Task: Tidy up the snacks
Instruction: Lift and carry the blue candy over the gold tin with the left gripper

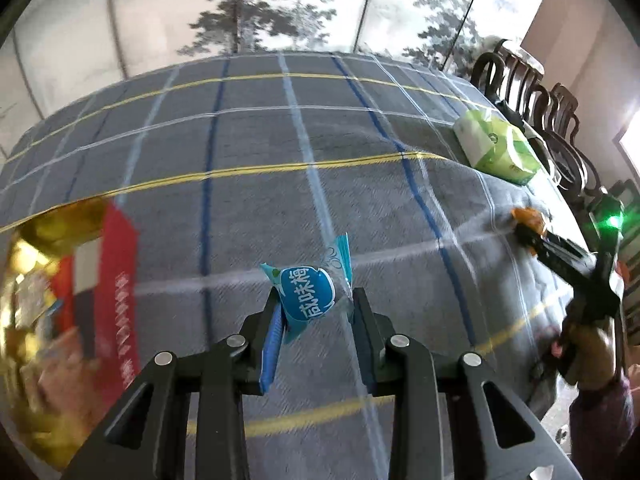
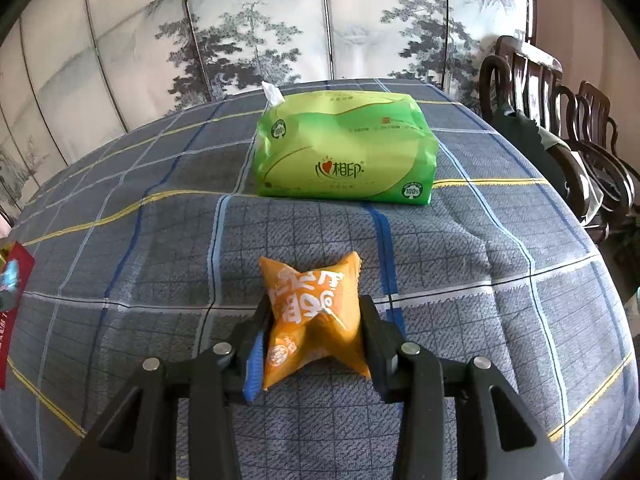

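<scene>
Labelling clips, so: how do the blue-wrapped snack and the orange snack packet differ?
The blue-wrapped snack is a small round candy with twisted ends; the orange snack packet is a bigger, puffy pillow pack. Blue sits in the left gripper, orange in the right gripper. Both are pinched between pads.

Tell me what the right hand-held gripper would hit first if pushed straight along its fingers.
Most likely the grey plaid tablecloth just past the orange snack packet that the right hand-held gripper holds. The green tissue pack lies farther on, though depth is hard to judge.
</scene>
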### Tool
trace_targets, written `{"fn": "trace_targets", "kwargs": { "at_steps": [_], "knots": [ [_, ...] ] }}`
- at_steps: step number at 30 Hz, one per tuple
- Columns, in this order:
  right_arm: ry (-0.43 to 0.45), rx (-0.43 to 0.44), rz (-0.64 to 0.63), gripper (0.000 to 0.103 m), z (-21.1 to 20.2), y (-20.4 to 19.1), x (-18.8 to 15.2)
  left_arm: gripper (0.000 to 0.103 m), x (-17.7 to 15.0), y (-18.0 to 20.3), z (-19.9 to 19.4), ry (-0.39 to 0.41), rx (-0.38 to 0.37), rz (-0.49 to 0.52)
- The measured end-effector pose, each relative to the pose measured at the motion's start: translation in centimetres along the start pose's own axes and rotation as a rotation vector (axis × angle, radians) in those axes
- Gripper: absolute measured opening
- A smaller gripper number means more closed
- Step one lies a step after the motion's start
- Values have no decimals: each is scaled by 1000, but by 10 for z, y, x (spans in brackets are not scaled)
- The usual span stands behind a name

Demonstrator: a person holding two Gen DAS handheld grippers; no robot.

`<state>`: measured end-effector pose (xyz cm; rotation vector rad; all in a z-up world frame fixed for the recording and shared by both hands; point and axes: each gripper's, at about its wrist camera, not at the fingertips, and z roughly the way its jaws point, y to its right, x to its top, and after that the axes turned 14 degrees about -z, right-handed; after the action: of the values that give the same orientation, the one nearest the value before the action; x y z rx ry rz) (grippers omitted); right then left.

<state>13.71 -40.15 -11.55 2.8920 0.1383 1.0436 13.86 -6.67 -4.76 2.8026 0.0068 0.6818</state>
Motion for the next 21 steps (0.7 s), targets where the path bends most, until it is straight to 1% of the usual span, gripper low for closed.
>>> {"fn": "trace_targets", "kwargs": {
  "at_steps": [5,8,13,21],
  "knots": [
    [-5,-12,-9,41,0,0,0,29,-23,-13,-33,61,47,12],
    [-9,-21,-15,41,0,-1,0,29,-30,-23,-48,97,68,16],
    [-23,-50,-42,42,1,-6,1,29,-34,-39,-63,127,80,-4],
    [-27,-59,-49,42,1,-8,2,29,-40,-64,-82,165,93,-40]
  ]
}}
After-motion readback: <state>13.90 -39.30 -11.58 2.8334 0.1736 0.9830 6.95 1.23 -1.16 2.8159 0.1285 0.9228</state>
